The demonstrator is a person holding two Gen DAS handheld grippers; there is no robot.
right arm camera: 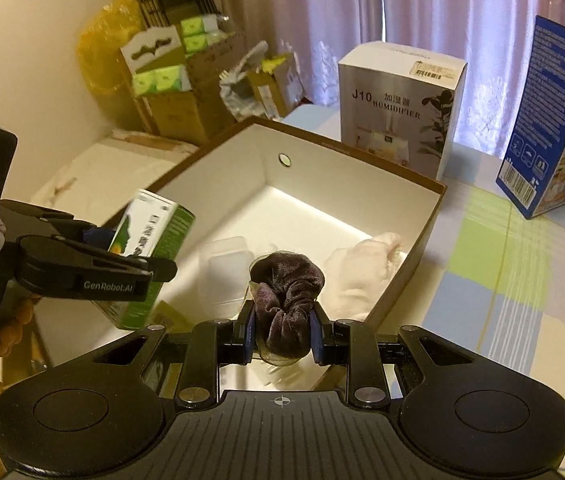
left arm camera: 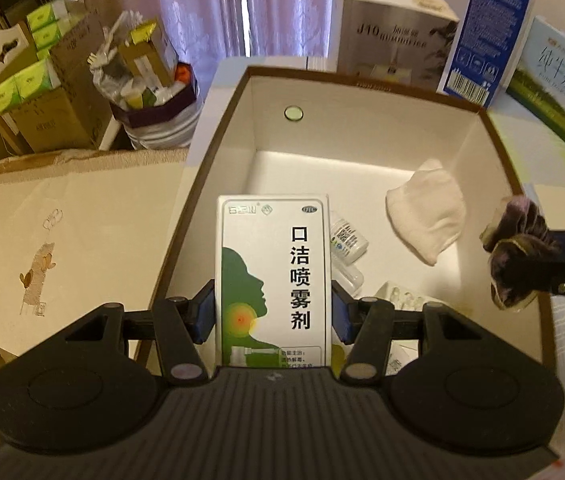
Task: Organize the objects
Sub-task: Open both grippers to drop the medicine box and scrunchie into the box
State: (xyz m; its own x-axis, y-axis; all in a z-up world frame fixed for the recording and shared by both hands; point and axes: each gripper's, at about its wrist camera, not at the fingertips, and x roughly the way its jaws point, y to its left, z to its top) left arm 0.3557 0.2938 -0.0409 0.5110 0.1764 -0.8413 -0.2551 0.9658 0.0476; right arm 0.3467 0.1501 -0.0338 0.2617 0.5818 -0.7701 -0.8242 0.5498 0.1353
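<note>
My left gripper (left arm camera: 273, 312) clamps a green-and-white spray carton (left arm camera: 274, 280) upright above the open box (left arm camera: 218, 152), near its 7 o'clock corner. My right gripper (right arm camera: 281, 338) clamps a dark scrunchie (right arm camera: 284, 300) over the box's 5 o'clock edge. A white cloth (left arm camera: 426, 210) and small bottle (left arm camera: 347, 238) lie inside the box.

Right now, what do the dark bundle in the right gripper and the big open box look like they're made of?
Dark bundle: looks like soft velvet-like fabric, gathered like a scrunchie; its folds catch a dull sheen. It seems to sit in a clear plastic sleeve, though that is hard to confirm.
Open box: rigid paperboard, matte white inside and brown outside, with straight creased corners and thin flat walls.
</note>
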